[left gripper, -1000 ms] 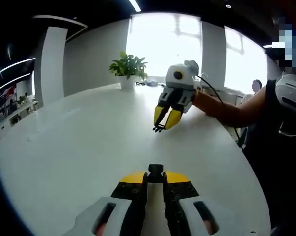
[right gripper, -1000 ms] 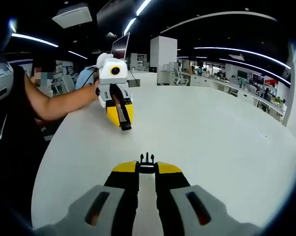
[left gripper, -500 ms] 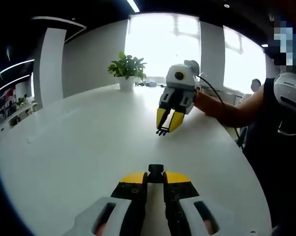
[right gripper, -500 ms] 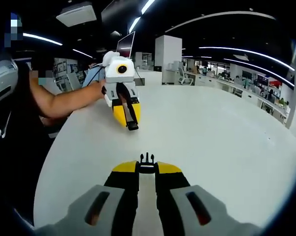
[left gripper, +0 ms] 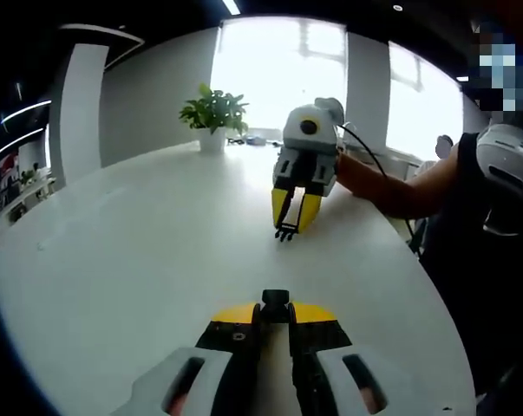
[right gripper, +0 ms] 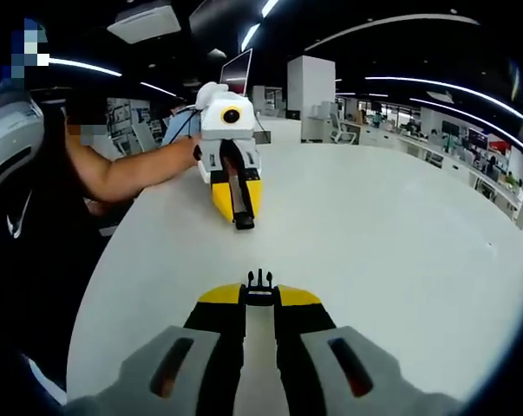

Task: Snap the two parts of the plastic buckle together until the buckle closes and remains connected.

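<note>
The left tool (left gripper: 276, 314) has its yellow-tipped jaws drawn close together, clamped on the black plastic socket half of the buckle (left gripper: 276, 301), which sticks out just past the jaw tips above the round white desk (left gripper: 122, 251). In the right gripper view the same tool (right gripper: 243, 218) comes in from the left, held by a person's bare arm (right gripper: 127, 172), its tip pointing down at the desk with the black socket piece at the end, just above the white surface.

The right tool (right gripper: 259, 290) is likewise nearly closed, gripping the black pronged half of the buckle (right gripper: 259, 282), whose prongs stand up beyond the jaw tips. In the left gripper view this tool (left gripper: 288, 227) hangs over the desk on the far side of the left tool's jaws, with the pronged piece at its tip close to the desk top. The two buckle halves are well apart, facing each other across bare desk, with nothing between them.

A green potted plant in a white pot (left gripper: 212, 117) stands on the far edge of the desk, beyond the right tool, before bright windows (left gripper: 278, 69).
</note>
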A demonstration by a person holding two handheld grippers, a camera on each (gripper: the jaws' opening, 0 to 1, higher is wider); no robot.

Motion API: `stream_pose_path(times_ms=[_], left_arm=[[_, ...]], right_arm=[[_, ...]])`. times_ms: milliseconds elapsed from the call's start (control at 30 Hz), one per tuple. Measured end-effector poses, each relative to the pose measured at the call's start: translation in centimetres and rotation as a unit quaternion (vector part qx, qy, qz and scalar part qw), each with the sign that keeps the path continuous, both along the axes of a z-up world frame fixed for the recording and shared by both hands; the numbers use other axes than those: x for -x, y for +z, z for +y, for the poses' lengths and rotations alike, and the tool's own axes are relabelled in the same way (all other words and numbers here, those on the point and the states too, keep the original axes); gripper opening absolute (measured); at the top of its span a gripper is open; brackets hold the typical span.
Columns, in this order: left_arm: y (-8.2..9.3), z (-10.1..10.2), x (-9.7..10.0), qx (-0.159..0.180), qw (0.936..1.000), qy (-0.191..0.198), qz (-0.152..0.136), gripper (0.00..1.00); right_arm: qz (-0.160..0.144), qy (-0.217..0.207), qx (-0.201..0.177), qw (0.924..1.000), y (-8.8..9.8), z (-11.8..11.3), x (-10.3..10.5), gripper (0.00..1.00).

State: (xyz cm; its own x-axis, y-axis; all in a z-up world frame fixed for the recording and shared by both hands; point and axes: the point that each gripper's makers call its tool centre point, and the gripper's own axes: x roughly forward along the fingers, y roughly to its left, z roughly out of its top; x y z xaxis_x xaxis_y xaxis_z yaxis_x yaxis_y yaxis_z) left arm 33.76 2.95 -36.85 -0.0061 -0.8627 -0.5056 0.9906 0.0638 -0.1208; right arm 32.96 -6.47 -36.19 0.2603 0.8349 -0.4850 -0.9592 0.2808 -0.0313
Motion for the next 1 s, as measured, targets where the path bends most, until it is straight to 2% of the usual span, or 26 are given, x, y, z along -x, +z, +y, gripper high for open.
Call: stream_pose_path(times_ms=[500, 1000], left_arm=[[-0.27, -0.44, 0.76, 0.004, 0.9998, -0.018, 0.004, 0.11], [-0.3, -0.39, 0.33, 0.005, 0.9998, -0.017, -0.007, 0.11]], right_arm=[[0.003, 0.016, 0.004, 0.9999, -0.17, 0.04, 0.6, 0.11], [0.004, 0.021, 0.008, 0.9997, -0.48, 0.21, 0.79, 0.11]])
